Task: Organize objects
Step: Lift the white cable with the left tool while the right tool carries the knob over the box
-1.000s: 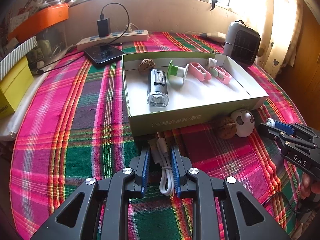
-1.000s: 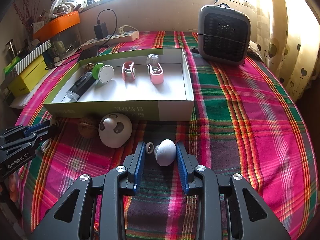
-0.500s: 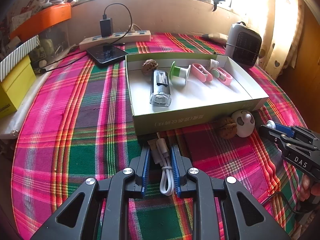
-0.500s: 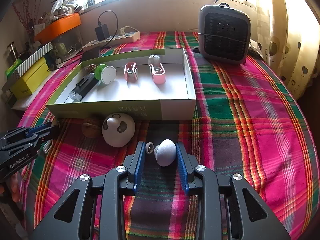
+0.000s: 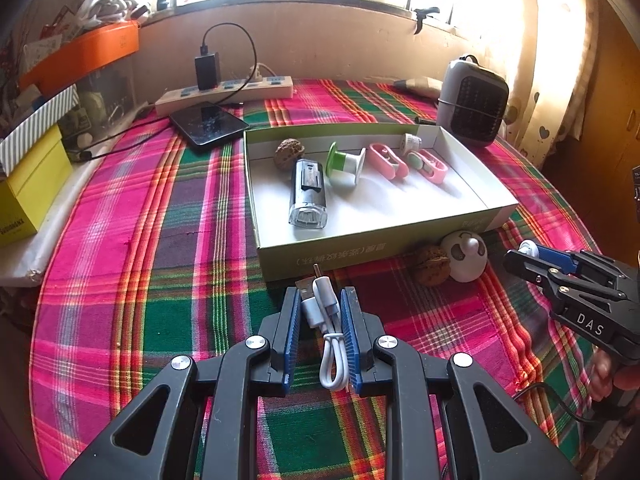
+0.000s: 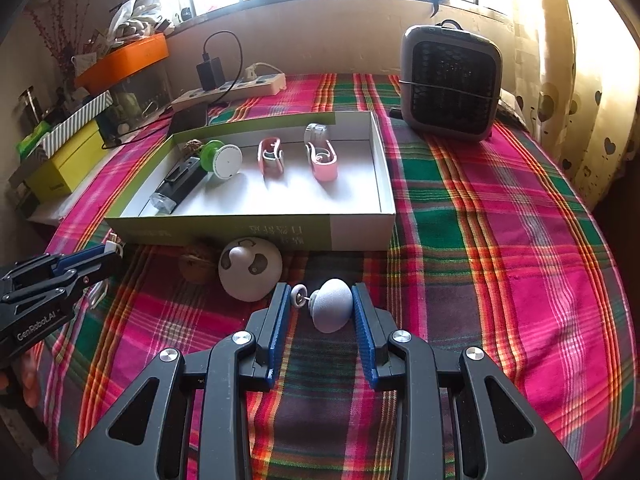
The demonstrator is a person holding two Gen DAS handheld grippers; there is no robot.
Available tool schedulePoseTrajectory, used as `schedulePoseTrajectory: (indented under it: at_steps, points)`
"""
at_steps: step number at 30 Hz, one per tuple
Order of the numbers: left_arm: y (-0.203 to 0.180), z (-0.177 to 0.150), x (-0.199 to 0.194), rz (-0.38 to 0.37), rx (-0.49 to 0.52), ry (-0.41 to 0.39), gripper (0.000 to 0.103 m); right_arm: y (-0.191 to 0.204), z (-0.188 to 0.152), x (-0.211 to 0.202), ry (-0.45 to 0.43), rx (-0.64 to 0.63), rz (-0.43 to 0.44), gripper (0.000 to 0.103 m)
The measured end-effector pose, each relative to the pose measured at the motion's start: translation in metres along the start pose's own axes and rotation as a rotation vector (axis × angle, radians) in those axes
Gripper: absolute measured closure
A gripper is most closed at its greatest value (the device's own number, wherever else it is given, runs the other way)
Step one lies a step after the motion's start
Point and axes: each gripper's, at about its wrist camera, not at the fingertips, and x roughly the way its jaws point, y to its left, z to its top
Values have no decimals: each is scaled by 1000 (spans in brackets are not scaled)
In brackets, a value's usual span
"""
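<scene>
Room aplenty on plaid table [image 6: 500, 240] at right of right wrist frame, bare cloth out to rounded edge; more bare cloth at left of left wrist frame, beside shallow box [image 5: 404, 236]. Near wall of box close ahead of both grippers. Left gripper [image 5: 320, 334], lower centre of its frame, pinching folded white cable [image 5: 330, 344]: long axis running up the frame, plugs toward box, loop toward camera. Right gripper [image 6: 321, 320], lower centre of its frame, clamped on grey egg-shaped knob [image 6: 332, 310], small disc on thin stem poking left, axis crosswise. White round toy [image 6: 250, 274] and walnut [image 6: 196, 266] just before box wall. Inside box: black torch [image 5: 307, 194], green spool [image 5: 344, 164], two pink clips [image 5: 408, 162].
</scene>
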Motion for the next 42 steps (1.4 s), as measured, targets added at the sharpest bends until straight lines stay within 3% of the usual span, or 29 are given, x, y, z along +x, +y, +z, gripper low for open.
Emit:
schedulePoseTrajectory:
  at_steps: [20,42]
  points:
    - [-16,29,-9,-45,28,-50,84,4,24,-10,-57,-23,24,71]
    - [-22,66,36,-81,24,-10,84,1,65,27,-38,-45,55,71]
